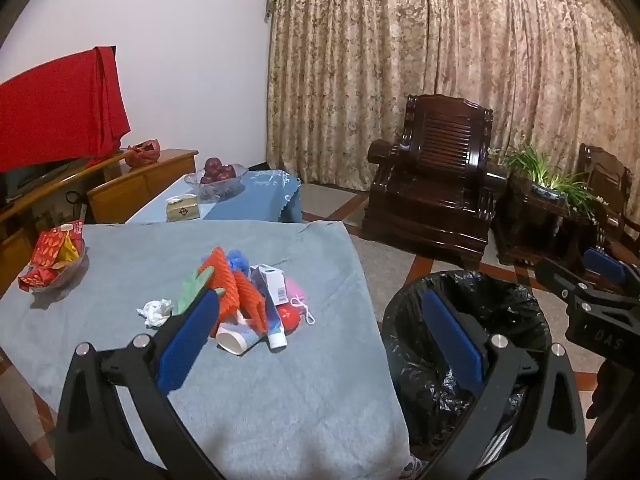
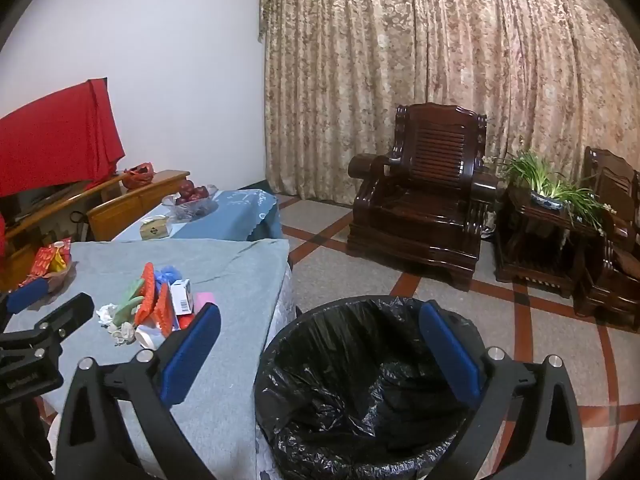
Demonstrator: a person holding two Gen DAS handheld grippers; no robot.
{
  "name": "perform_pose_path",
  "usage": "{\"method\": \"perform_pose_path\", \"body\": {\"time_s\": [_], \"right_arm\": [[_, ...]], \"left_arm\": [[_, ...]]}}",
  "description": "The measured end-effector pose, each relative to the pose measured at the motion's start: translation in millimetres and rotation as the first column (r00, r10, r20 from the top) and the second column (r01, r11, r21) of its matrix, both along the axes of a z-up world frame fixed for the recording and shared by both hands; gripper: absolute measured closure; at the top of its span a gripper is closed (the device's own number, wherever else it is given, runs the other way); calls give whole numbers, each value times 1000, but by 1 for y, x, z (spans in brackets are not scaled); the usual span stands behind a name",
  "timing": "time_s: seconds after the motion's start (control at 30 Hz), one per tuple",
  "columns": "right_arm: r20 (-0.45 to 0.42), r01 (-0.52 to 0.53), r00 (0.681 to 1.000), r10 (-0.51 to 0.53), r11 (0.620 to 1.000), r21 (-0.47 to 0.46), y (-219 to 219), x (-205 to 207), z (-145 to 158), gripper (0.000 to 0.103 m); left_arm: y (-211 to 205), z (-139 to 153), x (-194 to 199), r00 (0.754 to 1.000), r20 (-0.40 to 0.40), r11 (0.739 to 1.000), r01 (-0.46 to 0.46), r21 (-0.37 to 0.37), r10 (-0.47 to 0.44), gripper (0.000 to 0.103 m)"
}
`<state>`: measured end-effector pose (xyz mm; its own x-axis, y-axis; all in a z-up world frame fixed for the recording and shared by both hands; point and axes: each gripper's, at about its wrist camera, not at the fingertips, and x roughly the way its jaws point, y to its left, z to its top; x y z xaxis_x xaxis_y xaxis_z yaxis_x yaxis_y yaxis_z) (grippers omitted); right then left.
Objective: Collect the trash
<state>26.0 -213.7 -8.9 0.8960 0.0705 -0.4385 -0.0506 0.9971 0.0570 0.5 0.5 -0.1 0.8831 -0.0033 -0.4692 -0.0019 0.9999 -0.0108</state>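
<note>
Left wrist: left tongs spread, empty, aimed at trash pile mid worktop for first pick; right wrist: right tongs spread, empty above bin beside worktop, ready for drops.

The near half of the grey tablecloth lies bare. The trash pile crowds mid-table. The bin mouth gapes unobstructed at right.

Trash pile on table, bin at its right.
</note>
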Motion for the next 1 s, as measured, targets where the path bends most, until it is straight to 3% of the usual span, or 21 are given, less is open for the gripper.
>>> {"method": "perform_pose_path", "body": {"time_s": [1.0], "right_arm": [[-3, 0, 1000, 0, 1000, -3, 1, 0, -1, 6]], "left_arm": [[5, 2, 2, 1000, 6, 1000, -3, 1, 3, 5]]}}
